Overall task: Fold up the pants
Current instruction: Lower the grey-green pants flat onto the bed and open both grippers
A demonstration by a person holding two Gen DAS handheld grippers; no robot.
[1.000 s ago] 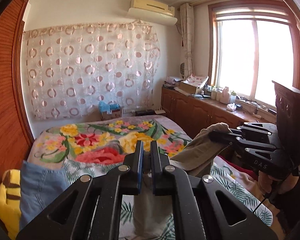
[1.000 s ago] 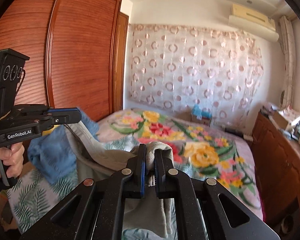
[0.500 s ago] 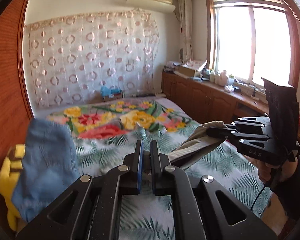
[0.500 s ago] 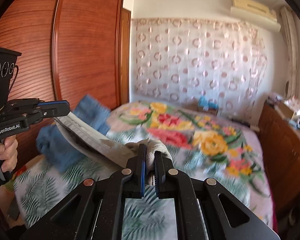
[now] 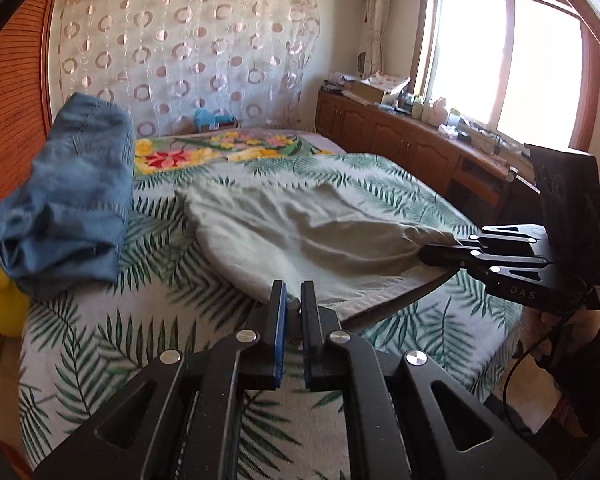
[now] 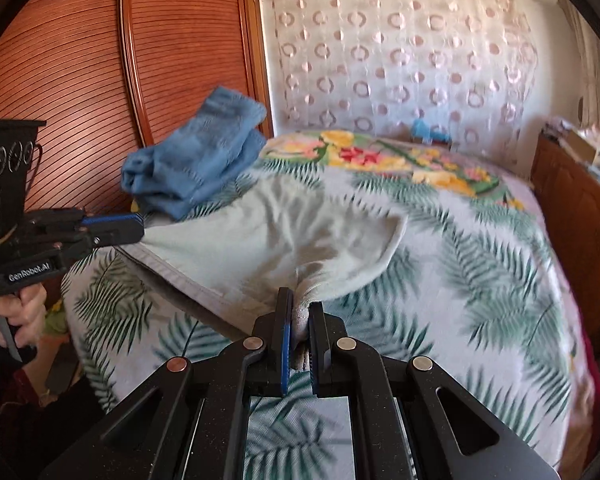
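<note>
Across the near half of the bed: pants lowered since a second ago, when they hung bunched in the air.

Left gripper (image 5: 293,300) and right gripper (image 5: 424,256) each stay clenched on a near corner; grey pants (image 5: 300,232) lie on the leaf-print bedspread (image 5: 100,340), long axis running away toward the far flowered blanket (image 5: 204,148).

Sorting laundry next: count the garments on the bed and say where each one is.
2. The grey pants lie spread mid-bed, gripped by the left gripper and right gripper. The blue jeans sit bunched by the wardrobe side. Others may be out of view.
</note>
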